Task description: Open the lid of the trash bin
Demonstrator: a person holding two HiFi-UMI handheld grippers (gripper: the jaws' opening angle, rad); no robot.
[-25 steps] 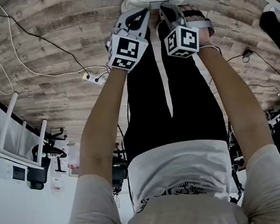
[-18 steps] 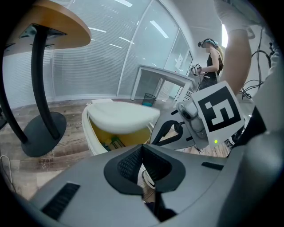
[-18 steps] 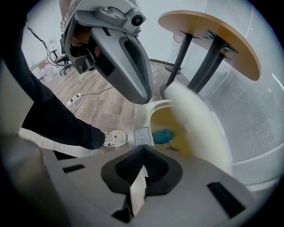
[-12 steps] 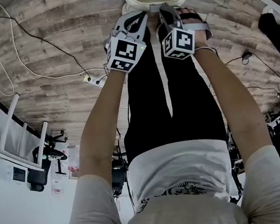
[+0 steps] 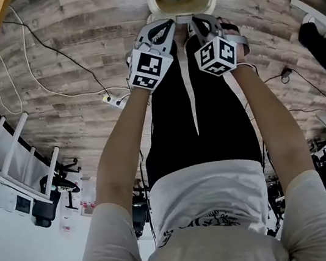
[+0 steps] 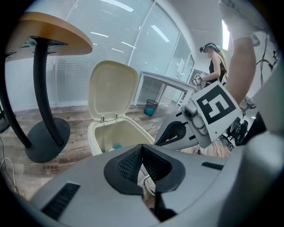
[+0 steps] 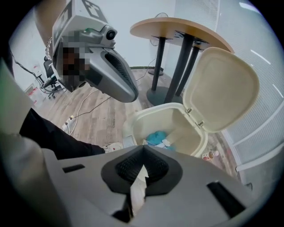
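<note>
Just short of trash bin rim, lid upright, left gripper and right gripper, jaws together, empty.

1. One trash bin, w/ one lid.
2. Two grippers: left gripper and right gripper.
3. Two marker cubes, one per gripper: left cube, right cube.
4. One round table.
5. One white chair; one power strip on the floor. No. of cables unclear.
6. One small teal basket in bkgd.
7. Two people: one holding the grippers, arms in shot; one second person far back.
</note>
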